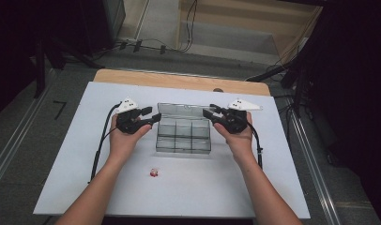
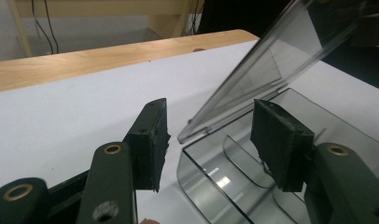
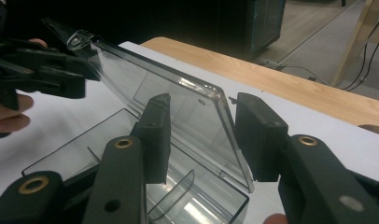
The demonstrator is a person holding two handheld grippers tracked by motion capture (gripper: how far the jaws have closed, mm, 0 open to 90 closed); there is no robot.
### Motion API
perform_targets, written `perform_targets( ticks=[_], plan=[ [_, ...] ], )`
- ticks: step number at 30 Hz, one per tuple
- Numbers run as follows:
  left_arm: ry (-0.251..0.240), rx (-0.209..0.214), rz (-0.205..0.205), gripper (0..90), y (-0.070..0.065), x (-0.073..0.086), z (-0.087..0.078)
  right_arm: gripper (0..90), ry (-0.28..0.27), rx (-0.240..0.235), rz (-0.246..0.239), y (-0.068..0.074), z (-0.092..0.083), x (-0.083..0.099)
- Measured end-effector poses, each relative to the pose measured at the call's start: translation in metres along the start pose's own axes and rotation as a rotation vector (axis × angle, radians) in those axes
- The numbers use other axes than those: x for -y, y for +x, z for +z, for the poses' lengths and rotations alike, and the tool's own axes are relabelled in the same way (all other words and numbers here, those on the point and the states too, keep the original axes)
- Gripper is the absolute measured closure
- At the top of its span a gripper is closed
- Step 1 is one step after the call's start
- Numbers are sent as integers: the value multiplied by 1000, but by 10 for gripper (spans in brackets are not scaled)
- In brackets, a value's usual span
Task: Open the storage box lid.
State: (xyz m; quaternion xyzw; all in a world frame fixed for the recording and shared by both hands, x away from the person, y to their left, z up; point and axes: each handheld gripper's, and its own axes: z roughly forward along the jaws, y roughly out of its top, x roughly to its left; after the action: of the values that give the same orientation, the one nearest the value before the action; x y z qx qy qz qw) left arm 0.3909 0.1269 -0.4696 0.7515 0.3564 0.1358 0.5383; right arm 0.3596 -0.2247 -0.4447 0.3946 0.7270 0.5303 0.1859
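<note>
A small red-and-white object is lying on the white table nearest the person. Beyond it, the clear compartment box is sitting mid-table, its lid standing raised. The left gripper is straddling the lid's left corner, jaws apart, not pressing. The right gripper is straddling the lid's right edge, jaws apart, not clamping.

Clear glossy smooth plastic compartment box with hinged lid, matt white table sheet, pale wooden tabletop edge, matt black rough-edged gripper pads
</note>
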Motion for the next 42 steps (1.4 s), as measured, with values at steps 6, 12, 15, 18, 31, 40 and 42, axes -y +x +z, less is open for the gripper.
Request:
perform_targets(
  ticks=[6, 12, 15, 18, 31, 40, 42],
  plan=[
    [13, 16, 22, 525, 7, -4, 20, 577, 6, 14, 21, -6, 6, -6],
    [21, 51, 21, 586, 10, -2, 31, 596, 1, 16, 54, -12, 9, -8],
    [21, 71, 5, 640, 11, 1, 34, 601, 1, 16, 64, -14, 11, -9],
    [14, 79, -16, 648, 13, 2, 35, 607, 3, 17, 74, -16, 13, -10],
    [-2, 70, -65, 701, 18, 4, 38, 612, 40, 22, 143, -29, 32, 3],
    [8, 62, -105, 727, 22, 4, 44, 641, 71, 36, 166, -35, 44, 13],
    [12, 65, -126, 728, 23, 4, 47, 650, 75, 41, 167, -36, 46, 15]
  ],
)
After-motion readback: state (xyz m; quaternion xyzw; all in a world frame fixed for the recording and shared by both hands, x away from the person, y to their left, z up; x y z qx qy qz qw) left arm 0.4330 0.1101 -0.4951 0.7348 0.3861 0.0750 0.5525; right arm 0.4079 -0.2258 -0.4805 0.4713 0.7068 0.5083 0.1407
